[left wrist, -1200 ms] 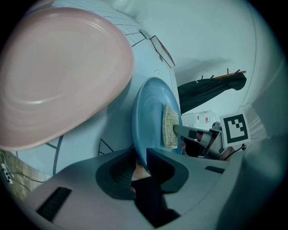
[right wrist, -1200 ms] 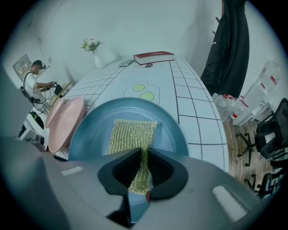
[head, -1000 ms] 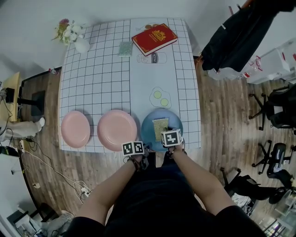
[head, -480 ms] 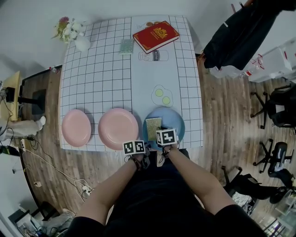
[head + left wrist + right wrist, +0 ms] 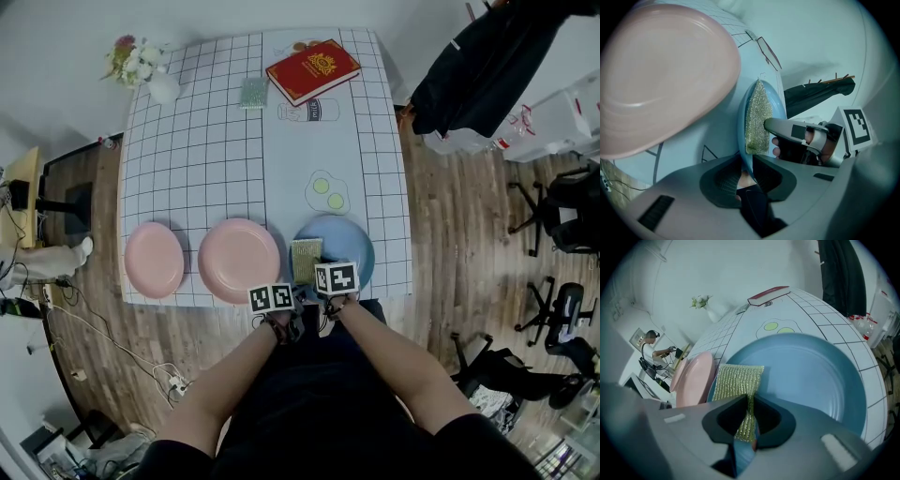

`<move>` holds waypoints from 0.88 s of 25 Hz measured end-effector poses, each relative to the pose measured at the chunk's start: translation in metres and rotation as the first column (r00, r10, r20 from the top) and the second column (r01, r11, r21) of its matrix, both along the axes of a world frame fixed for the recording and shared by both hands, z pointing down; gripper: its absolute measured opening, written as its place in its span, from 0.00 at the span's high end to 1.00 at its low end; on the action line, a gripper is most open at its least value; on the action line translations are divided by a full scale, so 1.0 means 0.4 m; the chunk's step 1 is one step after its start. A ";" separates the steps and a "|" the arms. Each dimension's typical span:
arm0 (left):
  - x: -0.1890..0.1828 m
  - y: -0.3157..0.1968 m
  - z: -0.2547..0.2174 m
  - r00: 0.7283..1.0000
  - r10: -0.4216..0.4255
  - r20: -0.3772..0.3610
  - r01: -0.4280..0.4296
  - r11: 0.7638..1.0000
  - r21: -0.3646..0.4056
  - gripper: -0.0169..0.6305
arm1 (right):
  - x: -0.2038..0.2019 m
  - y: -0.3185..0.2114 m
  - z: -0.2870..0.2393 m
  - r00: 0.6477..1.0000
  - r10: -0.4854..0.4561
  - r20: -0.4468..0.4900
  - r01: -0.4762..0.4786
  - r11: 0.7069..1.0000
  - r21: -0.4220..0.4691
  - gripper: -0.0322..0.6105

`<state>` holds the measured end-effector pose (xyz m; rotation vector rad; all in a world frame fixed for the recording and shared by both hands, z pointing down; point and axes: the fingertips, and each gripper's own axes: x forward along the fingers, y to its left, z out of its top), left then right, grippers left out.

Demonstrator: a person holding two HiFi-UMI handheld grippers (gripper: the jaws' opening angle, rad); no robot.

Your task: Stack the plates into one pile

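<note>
Three plates lie along the table's near edge: a small pink plate (image 5: 154,260), a larger pink plate (image 5: 239,260) and a blue plate (image 5: 349,246). My left gripper (image 5: 292,300) is shut on the blue plate's near-left rim (image 5: 742,140), which runs straight into its jaws (image 5: 746,173). A gold-green scouring pad (image 5: 306,260) lies over the blue plate's left edge (image 5: 736,380). My right gripper (image 5: 316,283) is shut on the pad's near end (image 5: 749,420). The larger pink plate (image 5: 696,376) sits just left of the blue plate (image 5: 811,376).
At the table's far end lie a red book (image 5: 312,70), a small green pad (image 5: 253,95) and a white vase of flowers (image 5: 142,70). A dark coat (image 5: 487,66) hangs right of the table, with office chairs beyond it. The person's body is close against the table's near edge.
The right gripper has dragged the scouring pad leftward across the blue plate to its left edge. The left gripper has stayed put on the rim.
</note>
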<state>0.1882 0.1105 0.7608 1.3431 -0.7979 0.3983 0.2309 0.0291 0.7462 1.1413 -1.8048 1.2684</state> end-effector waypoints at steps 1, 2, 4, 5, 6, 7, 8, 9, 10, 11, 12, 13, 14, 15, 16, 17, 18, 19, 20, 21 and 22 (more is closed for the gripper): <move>-0.001 0.000 0.000 1.000 0.000 0.000 0.000 1.000 0.000 0.88 | -0.002 0.000 0.000 1.000 -0.001 0.001 0.001 1.000 0.002 0.86; -0.001 0.000 0.001 1.000 -0.001 0.000 0.001 1.000 0.000 0.88 | -0.004 -0.001 0.000 1.000 -0.001 0.001 0.001 1.000 0.002 0.86; 0.000 0.000 0.000 1.000 0.000 -0.001 0.000 1.000 0.001 0.88 | -0.005 -0.003 0.000 1.000 0.001 0.005 -0.001 1.000 -0.003 0.86; 0.000 -0.001 -0.002 1.000 0.000 -0.003 0.000 1.000 0.003 0.88 | -0.006 -0.004 -0.001 1.000 0.003 0.010 -0.003 1.000 -0.007 0.86; 0.001 -0.002 -0.003 1.000 0.001 -0.005 -0.001 1.000 0.005 0.88 | -0.008 -0.005 -0.001 1.000 0.005 0.017 -0.005 1.000 -0.013 0.86; 0.002 -0.002 -0.004 1.000 0.001 -0.008 -0.001 1.000 0.007 0.88 | -0.010 -0.004 0.000 1.000 0.008 0.029 -0.007 1.000 -0.019 0.86; 0.002 -0.002 -0.004 1.000 0.002 -0.010 -0.002 1.000 0.009 0.88 | -0.015 -0.003 0.000 0.999 0.009 0.041 -0.008 1.000 -0.025 0.86; 0.002 -0.001 -0.004 1.000 0.002 -0.013 -0.002 1.000 0.011 0.88 | -0.020 -0.002 0.001 0.999 0.009 0.053 -0.007 1.000 -0.031 0.86; 0.003 -0.001 -0.004 1.000 0.002 -0.015 -0.002 1.000 0.013 0.88 | -0.024 -0.001 0.001 0.998 0.007 0.062 -0.005 0.999 -0.035 0.86; 0.003 -0.001 -0.004 1.000 0.003 -0.017 -0.003 1.000 0.014 0.88 | -0.028 -0.001 0.001 0.998 0.005 0.068 -0.002 0.999 -0.037 0.86; 0.003 -0.001 -0.004 1.000 0.004 -0.019 -0.004 1.000 0.015 0.88 | -0.033 -0.001 0.001 0.997 0.001 0.072 0.002 0.999 -0.037 0.86; 0.003 -0.001 -0.004 1.000 0.006 -0.020 -0.006 1.000 0.014 0.88 | -0.037 -0.003 0.000 0.997 -0.003 0.078 0.006 0.999 -0.036 0.86; 0.003 0.000 -0.004 1.000 0.007 -0.021 -0.007 1.000 0.012 0.88 | -0.042 -0.004 -0.001 0.996 -0.006 0.085 0.009 0.999 -0.034 0.86; 0.003 0.001 -0.003 1.000 0.008 -0.022 -0.008 1.000 0.012 0.88 | -0.047 -0.005 -0.003 0.996 -0.009 0.093 0.012 0.999 -0.032 0.86; 0.002 0.000 -0.003 1.000 0.008 -0.023 -0.008 1.000 0.013 0.88 | -0.052 -0.006 -0.004 0.995 -0.012 0.100 0.015 0.999 -0.031 0.86; 0.002 0.000 -0.003 1.000 0.008 -0.023 -0.008 1.000 0.015 0.88 | -0.056 -0.007 -0.005 0.994 -0.014 0.105 0.017 0.999 -0.030 0.86; 0.002 -0.001 -0.003 1.000 0.008 -0.023 -0.007 1.000 0.016 0.88 | -0.059 -0.007 -0.005 0.994 -0.016 0.108 0.019 0.999 -0.030 0.86; 0.002 -0.001 -0.003 1.000 0.007 -0.023 -0.007 1.000 0.017 0.88 | -0.060 -0.008 -0.005 0.994 -0.017 0.108 0.020 0.999 -0.031 0.86; 0.002 -0.001 -0.003 1.000 0.007 -0.022 -0.007 1.000 0.016 0.88 | -0.060 -0.008 -0.005 0.994 -0.017 0.107 0.021 0.999 -0.032 0.86; 0.002 -0.001 -0.003 1.000 0.007 -0.021 -0.006 1.000 0.014 0.88 | -0.060 -0.007 -0.004 0.994 -0.018 0.107 0.021 0.999 -0.034 0.86; 0.002 0.000 -0.003 1.000 0.006 -0.020 -0.006 1.000 0.013 0.88 | -0.059 -0.007 -0.002 0.994 -0.018 0.106 0.022 0.999 -0.035 0.86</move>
